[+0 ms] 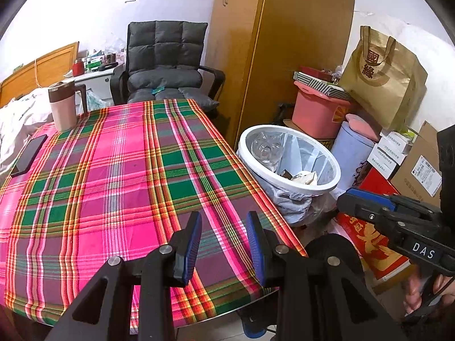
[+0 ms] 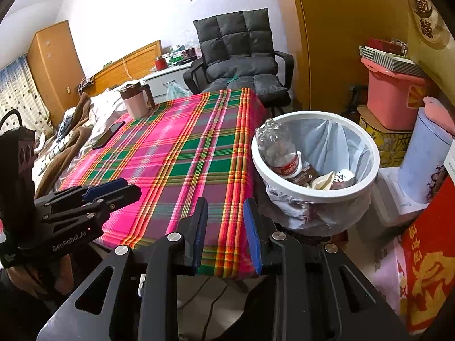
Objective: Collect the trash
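Note:
A white trash bin (image 1: 335, 183) (image 2: 372, 147) with a plastic liner stands on the floor to the right of the plaid-covered table (image 1: 119, 164) (image 2: 182, 153). Inside it lie a clear plastic bottle (image 2: 280, 153) (image 1: 264, 146), a brown carton (image 2: 305, 174) and crumpled paper (image 2: 324, 182). My left gripper (image 1: 223, 244) is open and empty over the table's near right corner; it also shows in the right wrist view (image 2: 113, 189). My right gripper (image 2: 224, 233) is open and empty at the table's near edge, left of the bin; it also shows in the left wrist view (image 1: 345, 199).
A pink lidded mug (image 1: 64, 105) (image 2: 135, 102) and a black phone (image 1: 28, 155) (image 2: 108, 137) sit at the table's far left. A dark padded chair (image 1: 165, 65) stands behind the table. Boxes, a pink tub (image 1: 318, 113) and a paper bag (image 1: 381, 79) crowd the floor beside the bin.

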`<state>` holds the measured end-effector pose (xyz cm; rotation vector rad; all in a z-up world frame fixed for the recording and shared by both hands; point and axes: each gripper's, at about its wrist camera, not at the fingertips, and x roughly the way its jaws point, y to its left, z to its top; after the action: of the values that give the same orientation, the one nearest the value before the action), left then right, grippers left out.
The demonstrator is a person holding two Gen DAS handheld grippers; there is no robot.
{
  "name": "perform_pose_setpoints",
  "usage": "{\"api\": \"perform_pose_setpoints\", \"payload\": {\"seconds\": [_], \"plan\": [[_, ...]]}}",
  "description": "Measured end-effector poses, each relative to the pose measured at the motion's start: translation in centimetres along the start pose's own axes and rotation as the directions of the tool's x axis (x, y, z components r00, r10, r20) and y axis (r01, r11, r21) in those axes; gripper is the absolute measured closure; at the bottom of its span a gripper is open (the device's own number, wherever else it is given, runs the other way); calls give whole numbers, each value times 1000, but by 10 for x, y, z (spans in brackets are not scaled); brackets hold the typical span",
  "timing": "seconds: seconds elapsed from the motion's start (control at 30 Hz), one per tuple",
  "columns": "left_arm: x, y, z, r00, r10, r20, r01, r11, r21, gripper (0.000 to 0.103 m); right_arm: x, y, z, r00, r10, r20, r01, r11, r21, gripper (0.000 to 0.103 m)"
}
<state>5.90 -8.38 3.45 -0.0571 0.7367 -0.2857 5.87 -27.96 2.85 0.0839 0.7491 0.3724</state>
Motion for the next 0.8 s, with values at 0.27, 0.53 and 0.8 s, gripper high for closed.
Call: {"api": "perform_pose_setpoints", "payload": {"seconds": [0.27,0.53,0.8], "plan": [[1,1,0,1000,9,-2,-9,1000,-2,71,1,2,-1,1000,4,-3,-4,1000,-3,74],[0,1,-1,1000,10,-4,-10,1000,-6,71,2,3,-1,1000,4,-2,-4,1000,-4,74],[0,2,-1,1000,12,-4,-12,1000,-6,71,2,3,-1,1000,4,-4,-4,1000,-4,74]]}}
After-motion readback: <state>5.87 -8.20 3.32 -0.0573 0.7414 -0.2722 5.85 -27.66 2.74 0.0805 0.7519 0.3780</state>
